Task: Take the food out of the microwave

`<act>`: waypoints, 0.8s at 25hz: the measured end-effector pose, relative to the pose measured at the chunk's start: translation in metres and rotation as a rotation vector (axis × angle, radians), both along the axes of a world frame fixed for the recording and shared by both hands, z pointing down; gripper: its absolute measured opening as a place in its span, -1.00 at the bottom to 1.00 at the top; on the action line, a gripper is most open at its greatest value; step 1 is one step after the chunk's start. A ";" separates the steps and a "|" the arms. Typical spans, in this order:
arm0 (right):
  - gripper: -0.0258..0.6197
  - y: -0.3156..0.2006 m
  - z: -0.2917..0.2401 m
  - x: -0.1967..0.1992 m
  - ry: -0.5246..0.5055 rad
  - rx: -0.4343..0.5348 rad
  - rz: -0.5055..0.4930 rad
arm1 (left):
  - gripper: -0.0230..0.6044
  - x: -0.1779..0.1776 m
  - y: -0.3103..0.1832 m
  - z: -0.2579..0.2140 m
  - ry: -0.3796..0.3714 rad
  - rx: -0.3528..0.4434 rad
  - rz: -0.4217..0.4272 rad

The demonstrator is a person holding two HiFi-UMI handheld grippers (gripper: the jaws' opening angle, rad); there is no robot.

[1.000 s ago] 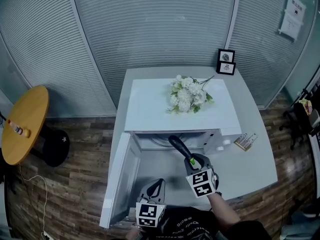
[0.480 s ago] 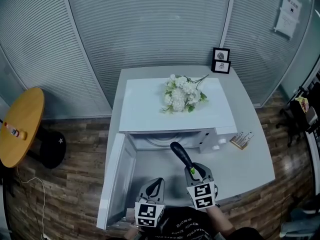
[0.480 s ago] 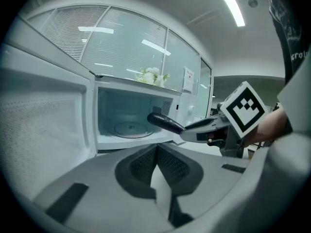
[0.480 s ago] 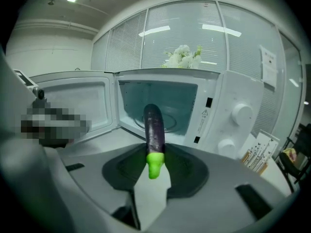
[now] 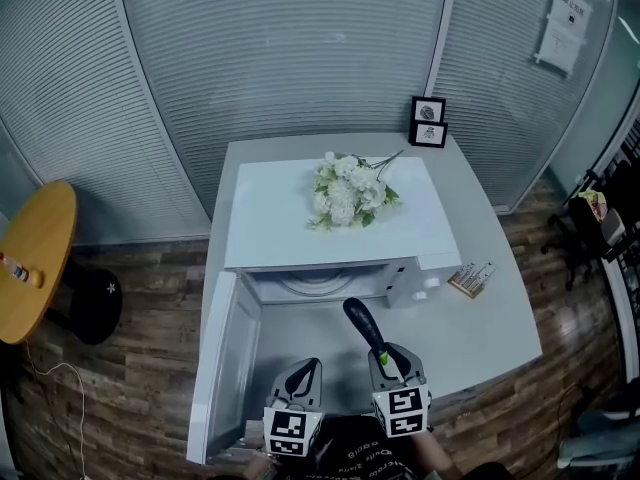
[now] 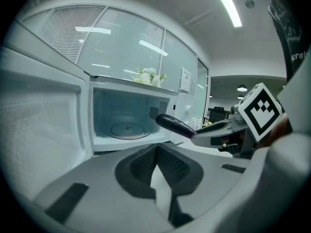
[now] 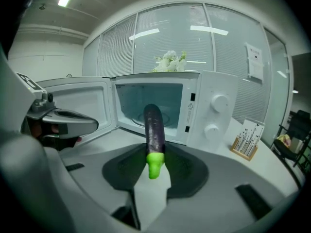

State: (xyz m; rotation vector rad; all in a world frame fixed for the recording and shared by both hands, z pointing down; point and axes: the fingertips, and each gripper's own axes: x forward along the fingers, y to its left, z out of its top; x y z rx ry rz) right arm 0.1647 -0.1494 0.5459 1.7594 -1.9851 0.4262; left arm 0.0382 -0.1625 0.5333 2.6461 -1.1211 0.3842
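In the head view, the right gripper [image 5: 386, 356] holds a dark, slender eggplant [image 5: 360, 323] over the table [image 5: 480, 338], its tip pointing at the open microwave [image 5: 330, 230] and just outside its mouth. In the left gripper view, the left gripper [image 6: 156, 148] has its jaws together on nothing. In the right gripper view, the jaws clamp the glossy purple-black eggplant just above its bright green stem end, which juts back between them.
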 end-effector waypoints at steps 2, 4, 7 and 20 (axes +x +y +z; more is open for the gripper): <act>-0.56 0.005 -0.001 0.002 -0.005 0.012 0.015 | -0.90 0.000 0.001 0.001 -0.003 -0.001 0.002; -0.56 0.010 -0.001 0.002 -0.021 0.020 0.027 | -0.90 0.001 0.002 0.002 -0.002 -0.003 0.004; -0.56 0.014 -0.001 0.002 -0.036 0.021 0.042 | -0.90 0.002 0.004 0.003 0.004 -0.006 0.012; -0.56 0.023 0.005 0.002 -0.076 0.003 0.069 | -0.90 -0.005 0.002 0.006 -0.010 -0.014 0.000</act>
